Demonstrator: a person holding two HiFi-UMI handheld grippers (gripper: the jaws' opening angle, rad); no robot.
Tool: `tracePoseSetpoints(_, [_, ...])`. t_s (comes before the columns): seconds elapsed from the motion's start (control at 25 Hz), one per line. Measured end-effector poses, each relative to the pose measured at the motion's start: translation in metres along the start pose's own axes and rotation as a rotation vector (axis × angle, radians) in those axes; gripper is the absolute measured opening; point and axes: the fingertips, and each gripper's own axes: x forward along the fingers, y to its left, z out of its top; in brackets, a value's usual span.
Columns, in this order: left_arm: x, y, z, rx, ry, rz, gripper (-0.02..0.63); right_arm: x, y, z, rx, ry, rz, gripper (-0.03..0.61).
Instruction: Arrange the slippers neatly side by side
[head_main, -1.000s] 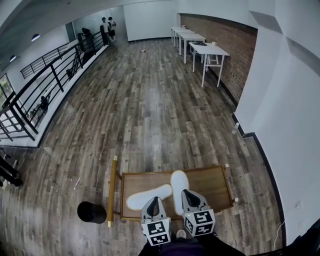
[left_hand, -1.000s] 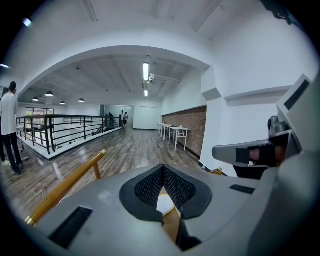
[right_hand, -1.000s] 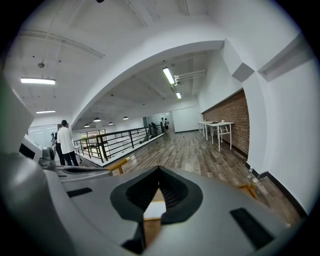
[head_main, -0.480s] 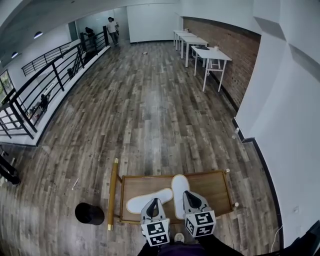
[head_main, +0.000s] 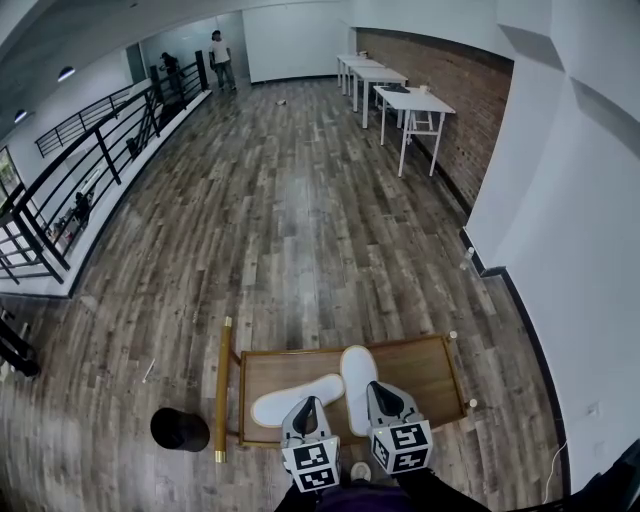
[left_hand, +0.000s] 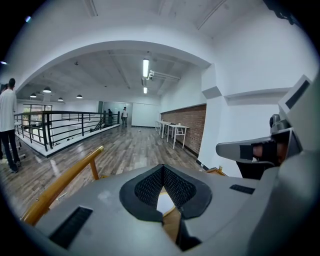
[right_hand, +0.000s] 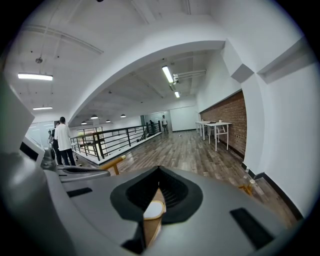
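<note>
**A:** How are the fingers (left_hand: 146, 188) sitting?

**B:** On the left gripper (head_main: 306, 404) they are meeting at the tips and gripping nothing. The right gripper (head_main: 376, 388) is looking the same, closed and empty. Both are hovering at the bottom centre of the head view, over the near ends of the slippers. I'm guessing each is lining up on its own slipper before any nudge or pick.

**A:** And where are the slippers lying?

**B:** Flat on the low wooden desk (head_main: 441, 346), lower centre of the frame. The right slipper (head_main: 357, 372) is running its long axis up and down the picture, away from the person. The left slipper (head_main: 296, 398) is lying aslant, from lower left to upper right, with its right end just beside the other. They are making a V, not a pair, so I'm judging the left one is needing the turn. Toe from heel I cannot tell
</note>
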Motion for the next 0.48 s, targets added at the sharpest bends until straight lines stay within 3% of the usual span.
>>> tracePoseSetpoints(0.32, [0.002, 0.016, -0.017, -0.056, 0.059, 0.037, 0.0, 0.002, 0.002, -0.003, 0.0, 0.007, 0.004, -0.002])
tracePoseSetpoints(0.4, [0.003, 0.026, -0.021, -0.13, 0.053, 0.077, 0.002, 0.003, 0.001, -0.004, 0.0, 0.009, 0.007, -0.002])
tracePoseSetpoints(0.48, [0.001, 0.044, -0.023, -0.256, 0.05, 0.148, 0.002, 0.003, 0.001, -0.004, 0.001, 0.009, 0.008, -0.002])
